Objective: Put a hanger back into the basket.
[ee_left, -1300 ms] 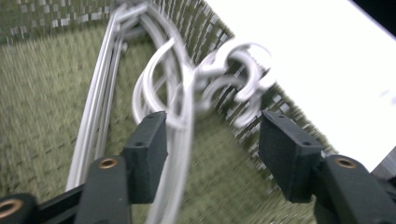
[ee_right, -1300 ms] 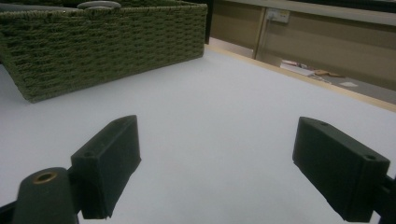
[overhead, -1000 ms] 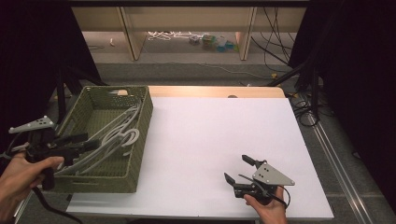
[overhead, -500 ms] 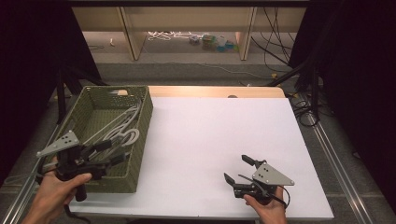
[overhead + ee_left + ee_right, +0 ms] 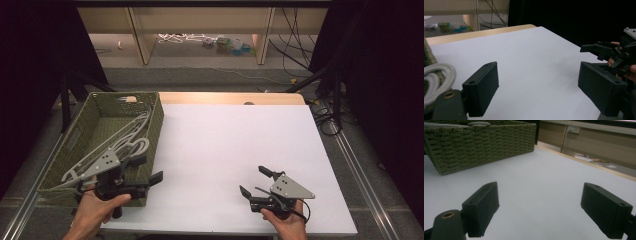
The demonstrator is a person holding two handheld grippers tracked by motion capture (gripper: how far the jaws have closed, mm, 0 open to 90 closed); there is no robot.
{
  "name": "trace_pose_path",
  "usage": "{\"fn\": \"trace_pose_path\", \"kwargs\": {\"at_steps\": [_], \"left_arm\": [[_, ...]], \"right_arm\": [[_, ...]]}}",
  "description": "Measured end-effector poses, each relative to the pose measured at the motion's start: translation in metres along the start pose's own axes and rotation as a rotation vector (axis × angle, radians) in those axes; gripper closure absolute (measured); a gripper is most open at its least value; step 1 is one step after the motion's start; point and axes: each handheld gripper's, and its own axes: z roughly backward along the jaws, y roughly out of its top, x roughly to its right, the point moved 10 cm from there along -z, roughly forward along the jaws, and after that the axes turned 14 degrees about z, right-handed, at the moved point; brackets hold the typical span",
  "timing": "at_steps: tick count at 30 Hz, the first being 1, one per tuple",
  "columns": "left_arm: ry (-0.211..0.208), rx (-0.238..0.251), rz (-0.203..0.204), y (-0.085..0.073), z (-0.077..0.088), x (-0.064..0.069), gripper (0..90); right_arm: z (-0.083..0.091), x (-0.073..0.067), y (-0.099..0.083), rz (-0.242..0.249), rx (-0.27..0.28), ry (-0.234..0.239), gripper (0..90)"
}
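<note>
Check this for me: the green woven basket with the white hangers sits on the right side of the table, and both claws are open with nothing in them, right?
Not quite: the high view shows the green woven basket with the white hangers on the table's left side. The rest holds: the left claw and the right claw are open and hold nothing.

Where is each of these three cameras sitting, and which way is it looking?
High view: above the person's side, looking down on the white table and green basket; both hands show.
Left gripper view: rides the left gripper, facing across the table toward the right gripper.
Right gripper view: rides the right gripper, facing the basket.
Shared: table, basket.
</note>
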Motion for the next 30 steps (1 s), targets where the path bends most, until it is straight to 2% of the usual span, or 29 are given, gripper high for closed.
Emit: {"fn": "trace_pose_path", "kwargs": {"at_steps": [3,6,7,8,10,12,13,14,15,17,18,21,22,23,24,27,29,30], "left_arm": [[-0.022,-0.016,-0.023,-0.008,-0.01,0.008,16.7],[-0.036,-0.016,-0.017,-0.014,-0.017,0.014,16.7],[-0.038,-0.012,-0.028,-0.015,-0.019,0.015,16.8],[-0.038,0.001,-0.007,-0.016,-0.021,0.017,16.8],[-0.033,-0.003,-0.027,-0.019,-0.023,0.016,17.3],[-0.037,0.012,-0.025,-0.021,-0.026,0.016,17.6],[-0.029,0.014,-0.008,-0.023,-0.027,0.016,18.0],[-0.035,0.013,-0.03,-0.025,-0.028,0.015,18.3],[-0.033,0.014,-0.012,-0.028,-0.029,0.015,18.4],[-0.038,0.021,-0.03,-0.032,-0.032,0.016,18.4],[-0.038,0.026,-0.025,-0.034,-0.034,0.017,18.4],[-0.043,0.019,-0.068,-0.042,-0.038,0.021,18.6],[-0.035,0.025,-0.067,-0.045,-0.039,0.022,18.6],[-0.038,0.027,-0.097,-0.048,-0.041,0.023,18.7],[-0.037,0.027,-0.095,-0.052,-0.042,0.024,18.6],[-0.036,0.032,-0.145,-0.061,-0.044,0.022,18.7],[-0.042,0.039,-0.136,-0.065,-0.045,0.021,18.8],[-0.042,0.042,-0.117,-0.066,-0.045,0.02,19.1]], "right_arm": [[0.0,-0.001,0.0,-0.004,0.001,0.009,15.6],[0.0,-0.001,0.0,-0.004,-0.001,0.012,15.6],[0.0,-0.001,0.0,-0.003,-0.002,0.012,15.6],[0.0,-0.001,0.0,-0.003,0.001,0.009,15.6],[0.0,-0.001,0.0,-0.001,0.0,0.008,15.6],[0.0,-0.002,0.0,-0.002,-0.004,0.013,15.6],[0.001,-0.002,0.0,-0.001,-0.006,0.014,15.6],[0.0,-0.001,0.0,-0.003,0.001,0.01,15.6],[0.0,-0.001,0.0,-0.002,-0.003,0.012,15.5],[0.0,-0.001,0.0,0.0,-0.002,0.003,15.5],[0.0,-0.002,0.0,-0.003,-0.001,0.012,15.5],[0.001,-0.001,0.0,-0.003,-0.003,0.013,15.5],[0.0,-0.001,0.0,-0.002,0.002,0.005,15.5],[0.0,0.0,0.0,0.001,0.004,0.001,15.5],[0.001,-0.001,0.0,0.006,-0.003,0.012,15.5],[0.0,-0.001,0.002,0.003,0.022,0.014,15.5],[0.001,0.001,0.002,0.014,0.014,-0.013,15.5],[0.002,0.0,0.001,0.004,0.007,-0.002,15.4]]}}
